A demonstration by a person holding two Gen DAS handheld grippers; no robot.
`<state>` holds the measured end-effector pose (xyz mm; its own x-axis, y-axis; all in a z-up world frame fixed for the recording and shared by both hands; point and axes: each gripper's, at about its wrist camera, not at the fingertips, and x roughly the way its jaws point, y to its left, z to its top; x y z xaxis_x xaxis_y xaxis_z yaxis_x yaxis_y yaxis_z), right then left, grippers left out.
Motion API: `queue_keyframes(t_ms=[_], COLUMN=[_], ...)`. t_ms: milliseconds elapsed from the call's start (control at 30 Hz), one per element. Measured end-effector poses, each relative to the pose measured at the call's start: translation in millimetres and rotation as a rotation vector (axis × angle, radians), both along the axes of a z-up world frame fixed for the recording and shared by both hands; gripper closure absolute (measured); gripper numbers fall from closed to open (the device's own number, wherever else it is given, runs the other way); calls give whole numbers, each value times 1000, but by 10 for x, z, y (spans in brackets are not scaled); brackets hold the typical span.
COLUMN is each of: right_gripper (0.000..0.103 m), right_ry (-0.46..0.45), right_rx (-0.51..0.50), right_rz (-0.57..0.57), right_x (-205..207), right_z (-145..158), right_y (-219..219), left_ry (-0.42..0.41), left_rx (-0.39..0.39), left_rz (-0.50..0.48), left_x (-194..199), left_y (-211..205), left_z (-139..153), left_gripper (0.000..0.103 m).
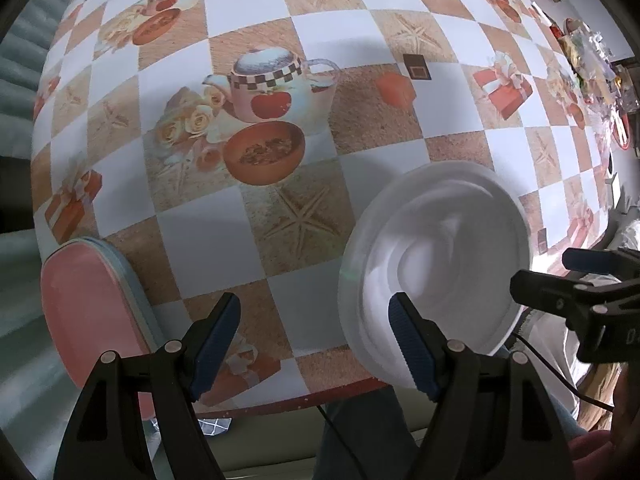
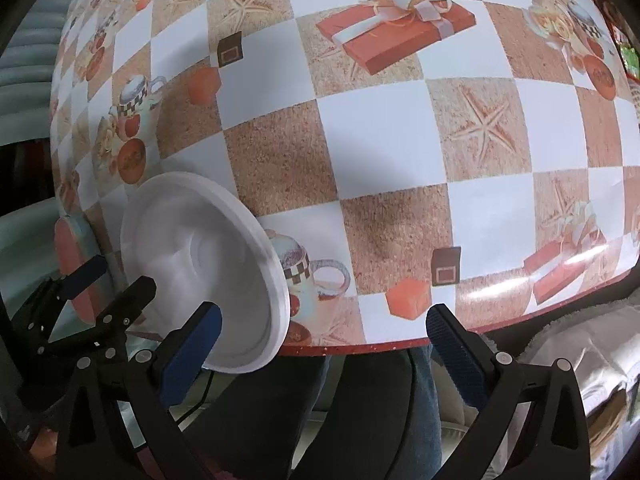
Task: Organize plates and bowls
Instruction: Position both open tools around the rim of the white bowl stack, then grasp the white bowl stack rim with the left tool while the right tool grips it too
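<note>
A white bowl sits near the table's front edge; it also shows in the right wrist view. A pink plate with a pale blue rim lies at the front left corner, also seen in the right wrist view. My left gripper is open and empty, its right finger in front of the bowl's near rim. My right gripper is open and empty, just right of the bowl; it also shows in the left wrist view.
The table wears a checked cloth printed with teapots, gift boxes and starfish. Cluttered small items lie along the far right edge. The table's front edge runs just ahead of both grippers, with a person's legs below.
</note>
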<state>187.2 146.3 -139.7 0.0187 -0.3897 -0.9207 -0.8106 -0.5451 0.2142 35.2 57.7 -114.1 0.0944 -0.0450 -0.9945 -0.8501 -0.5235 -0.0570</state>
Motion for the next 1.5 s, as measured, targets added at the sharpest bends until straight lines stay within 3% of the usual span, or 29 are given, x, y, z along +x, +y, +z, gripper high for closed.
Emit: queue_keyframes(t_ms=[567, 800, 833, 900, 933, 1000, 1067, 1167, 1233, 1300, 1333, 1500], right_gripper=[0, 0, 3, 20, 22, 41, 42, 55, 57, 68, 68, 74], right_ry=[23, 19, 19, 17, 12, 6, 2, 14, 10, 19, 18, 5], right_rx=[7, -2, -2, -6, -13, -24, -33, -42, -39, -51, -53, -37], right_rz=[25, 22, 22, 29, 33, 39, 42, 44, 51, 51, 55, 116], right_x=[-150, -160, -174, -166, -166, -145, -157, -179, -201, -212, -236, -432], right_z=[-133, -214, -227, -261, -286, -343, -371, -382, -387, -392, -391, -376], right_y=[-123, -153, -184, -243, -266, -325, -364, -401, -430, -445, -465, -678], left_ry=[4, -3, -4, -10, -15, -25, -28, -22, -23, -36, -46, -48], left_rx=[-8, -20, -22, -24, -24, -19, -12, 6, 17, 27, 31, 39], left_rz=[-9, -8, -11, -16, -15, -8, -3, -23, -54, -75, -79, -57], left_x=[-34, 130, 146, 170, 183, 177, 184, 233, 289, 349, 367, 356], left_y=[-21, -62, -70, -86, -93, -125, -140, -107, -52, -22, -14, -69], left_z=[-270, -447, -463, -503, -522, -593, -605, -577, -562, -558, -558, -580], left_gripper=[24, 24, 24, 24, 24, 25, 26, 35, 48, 61, 67, 67])
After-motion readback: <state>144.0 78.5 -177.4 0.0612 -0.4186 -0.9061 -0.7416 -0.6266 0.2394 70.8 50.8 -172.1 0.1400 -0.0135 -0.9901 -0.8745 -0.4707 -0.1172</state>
